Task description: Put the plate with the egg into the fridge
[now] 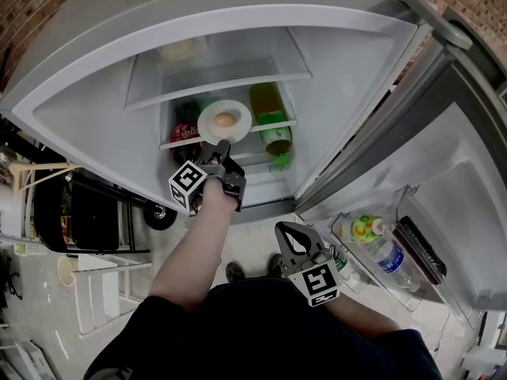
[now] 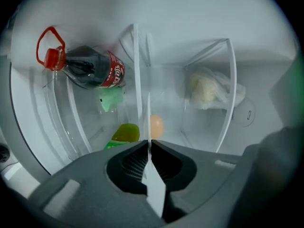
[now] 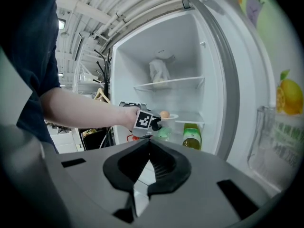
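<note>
Fridge (image 1: 356,70) is open and the plate (image 1: 238,111) with the egg (image 1: 225,119) is already inside at middle-shelf (image 1: 287,122) level. The left gripper (image 1: 223,146) has its jaws clamped on the plate's near rim, and I can't tell if the plate is actually resting on the glass yet. Right gripper (image 1: 291,233) hangs outside near the person's waist, jaws pressed together on nothing. Left to do, I'd say: seat the plate fully on the shelf, release, pull the gripper out.
</note>
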A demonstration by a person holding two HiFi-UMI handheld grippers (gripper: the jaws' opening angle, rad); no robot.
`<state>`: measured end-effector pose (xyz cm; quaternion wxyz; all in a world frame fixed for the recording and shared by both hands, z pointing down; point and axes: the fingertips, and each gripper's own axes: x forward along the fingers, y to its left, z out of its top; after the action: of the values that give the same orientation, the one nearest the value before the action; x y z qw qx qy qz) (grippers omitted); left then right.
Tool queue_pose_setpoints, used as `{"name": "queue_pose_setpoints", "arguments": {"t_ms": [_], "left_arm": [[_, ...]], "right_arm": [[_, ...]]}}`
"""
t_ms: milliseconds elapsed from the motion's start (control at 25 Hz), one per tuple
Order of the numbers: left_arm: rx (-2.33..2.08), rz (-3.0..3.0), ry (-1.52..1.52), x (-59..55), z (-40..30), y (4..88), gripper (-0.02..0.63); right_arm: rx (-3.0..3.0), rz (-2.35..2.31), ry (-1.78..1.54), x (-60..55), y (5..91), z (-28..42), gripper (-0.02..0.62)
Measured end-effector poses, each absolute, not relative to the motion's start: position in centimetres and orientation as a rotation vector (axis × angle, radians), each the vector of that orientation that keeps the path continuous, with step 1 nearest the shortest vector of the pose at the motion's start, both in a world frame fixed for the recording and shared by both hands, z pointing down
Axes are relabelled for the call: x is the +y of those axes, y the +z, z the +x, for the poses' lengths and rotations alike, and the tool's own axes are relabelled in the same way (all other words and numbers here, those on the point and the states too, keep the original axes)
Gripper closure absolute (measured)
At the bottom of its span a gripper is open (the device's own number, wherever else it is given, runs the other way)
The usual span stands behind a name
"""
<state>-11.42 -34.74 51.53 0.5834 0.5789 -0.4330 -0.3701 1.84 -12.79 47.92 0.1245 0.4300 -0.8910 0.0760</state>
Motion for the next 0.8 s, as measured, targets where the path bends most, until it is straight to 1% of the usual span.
{"name": "queue_pose_setpoints", "arguments": {"t_ms": [800], "left_arm": [[-1.024,1.334,-0.875,-37.2,-12.2,51.9,0.584]], "right_arm": [[-2.589,1.214,0.214,-12.5,48.5,1.6,0.586]]}}
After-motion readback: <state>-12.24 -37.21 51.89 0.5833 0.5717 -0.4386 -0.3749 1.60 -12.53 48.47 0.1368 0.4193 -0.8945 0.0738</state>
